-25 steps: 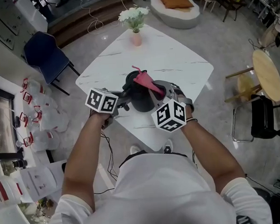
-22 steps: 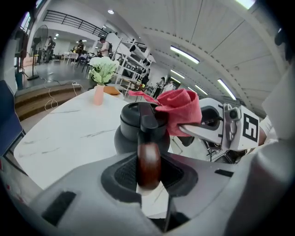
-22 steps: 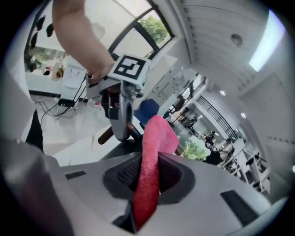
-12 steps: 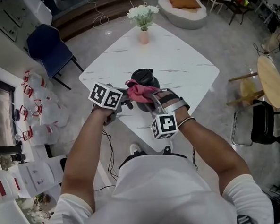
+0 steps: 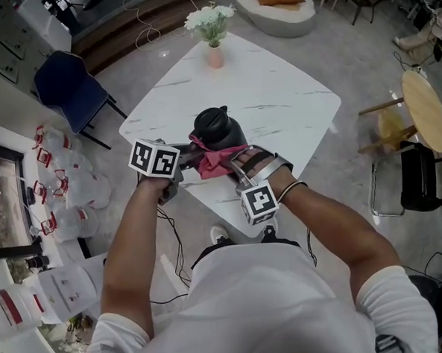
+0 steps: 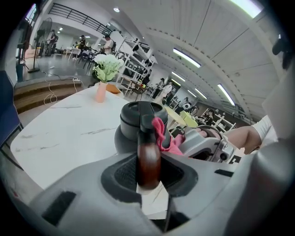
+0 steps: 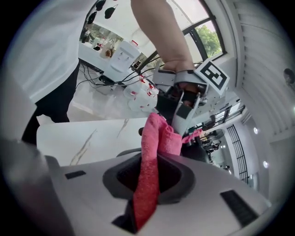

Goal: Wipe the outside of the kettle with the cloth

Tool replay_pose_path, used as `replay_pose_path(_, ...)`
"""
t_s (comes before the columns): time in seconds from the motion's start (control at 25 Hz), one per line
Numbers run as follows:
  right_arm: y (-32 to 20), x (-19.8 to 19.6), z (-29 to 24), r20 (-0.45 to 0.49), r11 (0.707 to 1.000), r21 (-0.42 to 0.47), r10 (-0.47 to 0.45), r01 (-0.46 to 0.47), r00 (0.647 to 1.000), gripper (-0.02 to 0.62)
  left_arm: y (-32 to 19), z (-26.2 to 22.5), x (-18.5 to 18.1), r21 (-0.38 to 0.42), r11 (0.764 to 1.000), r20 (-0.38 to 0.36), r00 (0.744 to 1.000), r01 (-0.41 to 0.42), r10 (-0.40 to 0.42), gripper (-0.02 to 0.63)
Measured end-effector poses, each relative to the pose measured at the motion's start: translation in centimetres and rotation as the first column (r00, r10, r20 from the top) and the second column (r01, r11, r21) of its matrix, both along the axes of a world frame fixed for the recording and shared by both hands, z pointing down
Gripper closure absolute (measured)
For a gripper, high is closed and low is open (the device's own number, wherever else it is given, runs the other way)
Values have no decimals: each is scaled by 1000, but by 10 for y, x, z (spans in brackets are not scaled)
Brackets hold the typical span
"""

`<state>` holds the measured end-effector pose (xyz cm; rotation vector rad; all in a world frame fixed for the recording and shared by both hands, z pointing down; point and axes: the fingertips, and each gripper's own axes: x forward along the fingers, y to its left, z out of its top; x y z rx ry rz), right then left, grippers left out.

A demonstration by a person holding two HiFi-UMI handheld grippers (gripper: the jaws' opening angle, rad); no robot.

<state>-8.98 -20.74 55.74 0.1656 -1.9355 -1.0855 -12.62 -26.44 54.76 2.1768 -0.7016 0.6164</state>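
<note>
L gripper (image 6: pixel 148 179), angled down, jaws clamped on kettle (image 5: pixel 216 129) handle (image 6: pixel 148 156); R gripper (image 7: pixel 148 177) pinched cloth (image 7: pixel 156 136) at kettle's side; lid on.

Your kettle (image 5: pixel 217 131) stands on the table (image 5: pixel 276 105) near your corner, the flower vase (image 5: pixel 214 57) behind it at the far corner. Your left gripper (image 6: pixel 148 173) clamps its handle (image 6: pixel 148 154) from the left. Your right gripper (image 7: pixel 146 184) pinches the cloth (image 5: pixel 218 160) at the kettle's near side, just right of that handle.
</note>
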Motion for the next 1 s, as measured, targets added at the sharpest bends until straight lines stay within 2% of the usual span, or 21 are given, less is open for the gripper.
replay_pose_path(0.44,25,25,71,-140,996,-72,-55,45,989,532,1,0,0,0,1000,-15,1000,14,-13,508)
replay_pose_path(0.68,38,39,109,-208,989,-145,-69,39,976,532,1,-3,-2,13,999,-19,999,34,-34,508)
replay_pose_path(0.8,39,44,115,-200,983,-182,-42,5,979,532,1,-1,-3,6,999,-45,998,54,-54,508)
replay_pose_path(0.88,41,46,113,-163,972,-233,-6,-32,987,532,3,1,-4,9,997,-53,996,70,-70,508)
replay_pose_path(1.0,45,47,94,-56,929,-357,77,-92,995,531,9,5,-7,36,996,-57,995,79,-77,508)
